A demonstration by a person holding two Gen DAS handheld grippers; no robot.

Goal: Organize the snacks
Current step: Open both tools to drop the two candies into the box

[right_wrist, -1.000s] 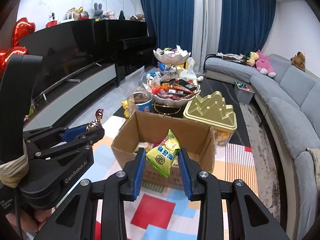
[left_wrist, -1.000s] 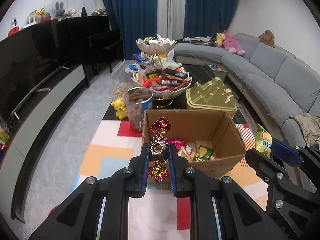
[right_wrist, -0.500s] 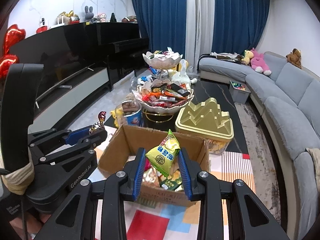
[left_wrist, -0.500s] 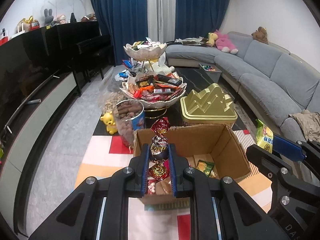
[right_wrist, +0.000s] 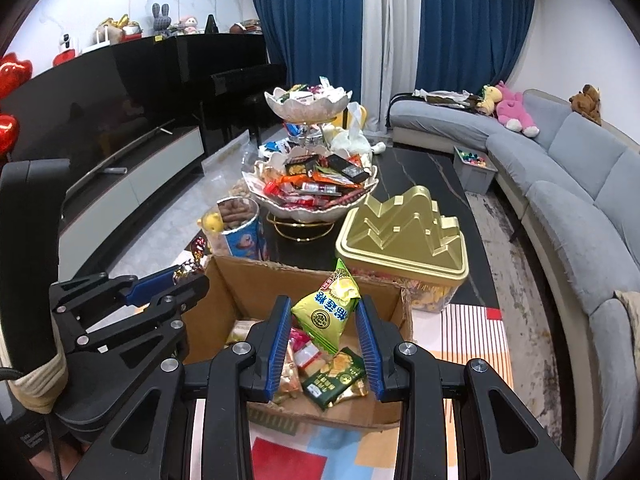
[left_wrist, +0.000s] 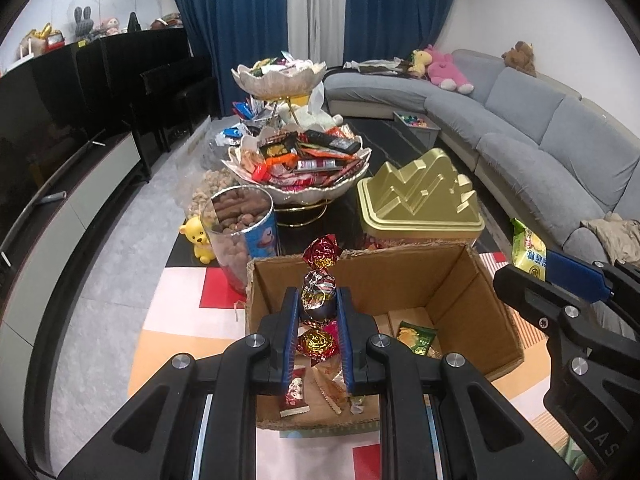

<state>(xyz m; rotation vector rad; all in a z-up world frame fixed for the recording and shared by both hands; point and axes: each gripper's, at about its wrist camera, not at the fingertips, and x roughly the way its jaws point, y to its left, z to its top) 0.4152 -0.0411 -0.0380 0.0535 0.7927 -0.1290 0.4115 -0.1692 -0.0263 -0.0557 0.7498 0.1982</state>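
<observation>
My left gripper (left_wrist: 318,312) is shut on a foil-wrapped candy (left_wrist: 318,300) with twisted red and gold ends, held above the open cardboard box (left_wrist: 472,280). My right gripper (right_wrist: 324,320) is shut on a green and yellow snack packet (right_wrist: 326,310), also over the cardboard box (right_wrist: 256,280). Inside the box lie several wrapped snacks, among them a green packet (right_wrist: 336,378). In the left wrist view the right gripper (left_wrist: 560,280) shows at the right edge with its packet (left_wrist: 528,250). The left gripper (right_wrist: 160,284) shows at the left of the right wrist view.
Behind the box stand a two-tier snack bowl stand (left_wrist: 300,188), a gold mountain-shaped tin (left_wrist: 420,208) and a clear tub of brown snacks (left_wrist: 240,232) with a yellow bear toy (left_wrist: 198,238). A grey sofa (left_wrist: 540,140) curves along the right; a black TV unit (left_wrist: 60,140) runs along the left.
Both grippers have moved forward with their snacks, from short of the box's near side to above its inside. The table behind looms larger.
</observation>
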